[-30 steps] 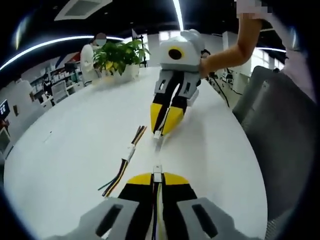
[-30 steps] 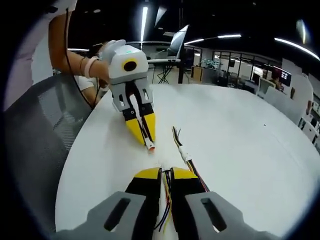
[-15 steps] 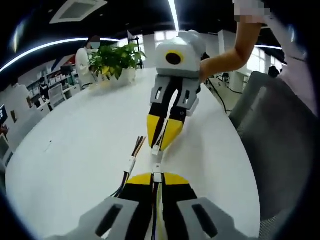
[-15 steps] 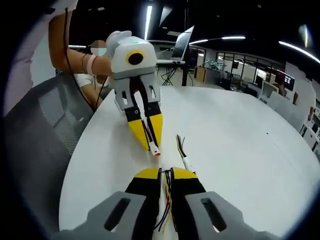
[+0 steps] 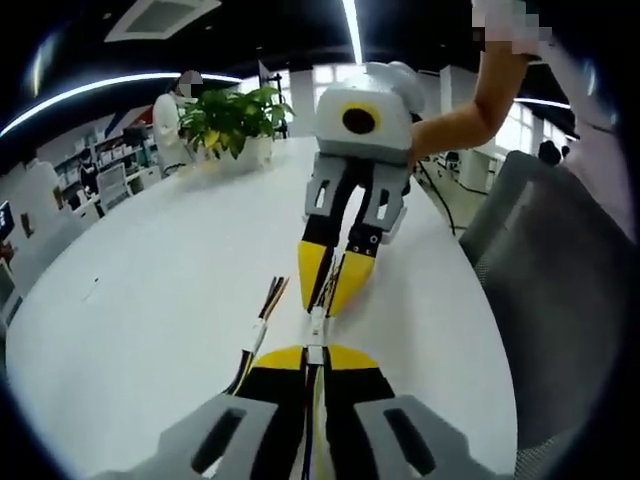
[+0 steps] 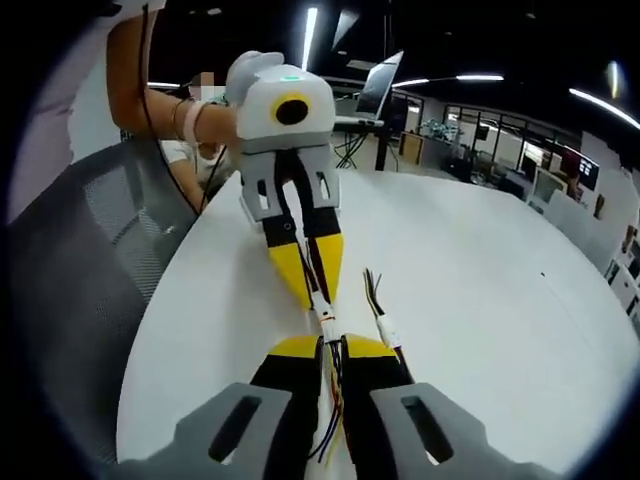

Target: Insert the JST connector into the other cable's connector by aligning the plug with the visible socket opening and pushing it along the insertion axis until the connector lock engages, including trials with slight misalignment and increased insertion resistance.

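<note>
Room: open office with ceiling light strips; a potted plant [image 5: 235, 118] at 11 o'clock in the left gripper view.
Surface [image 5: 150, 300]: white, rounded edge, a grey chair [image 5: 560, 290] beside it.
Spare cable [image 5: 262, 325]: multicoloured wires with a white connector, lying just at 9 o'clock of the gripper tips.
Left hand-held gripper [image 5: 315, 357]: jaws clamped on its cable, the white JST connector [image 5: 315, 352] poking out at the tips.
Right hand-held gripper [image 6: 332, 349]: jaws pressed onto its cable, tips at 6 o'clock.
Meeting point: the two connectors [image 6: 325, 322] touch tip to tip between the facing grippers; whether locked, cannot tell.
</note>
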`<state>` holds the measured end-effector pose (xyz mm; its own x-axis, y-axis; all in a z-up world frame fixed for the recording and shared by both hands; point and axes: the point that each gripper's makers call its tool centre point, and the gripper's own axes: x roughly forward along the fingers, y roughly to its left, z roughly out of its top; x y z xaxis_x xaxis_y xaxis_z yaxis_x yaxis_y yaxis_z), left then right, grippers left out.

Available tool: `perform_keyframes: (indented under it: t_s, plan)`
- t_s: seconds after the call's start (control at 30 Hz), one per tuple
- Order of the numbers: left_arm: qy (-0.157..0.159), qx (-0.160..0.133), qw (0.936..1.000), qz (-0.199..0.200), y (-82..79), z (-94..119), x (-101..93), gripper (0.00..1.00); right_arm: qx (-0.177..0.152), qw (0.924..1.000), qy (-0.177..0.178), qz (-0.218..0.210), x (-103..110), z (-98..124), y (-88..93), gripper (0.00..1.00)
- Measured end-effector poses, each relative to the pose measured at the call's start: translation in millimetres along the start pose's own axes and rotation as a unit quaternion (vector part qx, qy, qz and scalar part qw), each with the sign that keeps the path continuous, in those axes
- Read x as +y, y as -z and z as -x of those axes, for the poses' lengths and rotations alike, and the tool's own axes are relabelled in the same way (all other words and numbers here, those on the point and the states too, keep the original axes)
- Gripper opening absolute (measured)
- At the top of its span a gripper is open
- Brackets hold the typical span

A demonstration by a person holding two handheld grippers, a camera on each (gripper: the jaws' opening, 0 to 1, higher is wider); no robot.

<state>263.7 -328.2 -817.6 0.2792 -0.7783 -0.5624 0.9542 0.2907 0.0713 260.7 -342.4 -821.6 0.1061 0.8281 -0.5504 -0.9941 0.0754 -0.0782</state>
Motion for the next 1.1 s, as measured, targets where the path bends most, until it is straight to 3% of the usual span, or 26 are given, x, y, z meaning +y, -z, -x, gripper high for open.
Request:
perform_keyframes:
  t_s: [0.7,0.97,1.1]
  plan:
    - [0.024,0.004,0.9996,-0.017,2.6,-4.0,-7.2,0.0,0.014,0.9998,-0.013,0.006,4.7,-2.6,8.6,0.03]
    - [0.028,0.018,0.9994,-0.011,7.7,-6.3,-9.3,0.0,0.017,0.9996,-0.019,0.01,8.2,-5.4,9.2,0.03]
    - [0.031,0.012,0.9994,-0.011,3.0,-8.1,-10.9,0.0,0.013,0.9996,-0.024,0.011,10.4,-7.6,6.0,0.04]
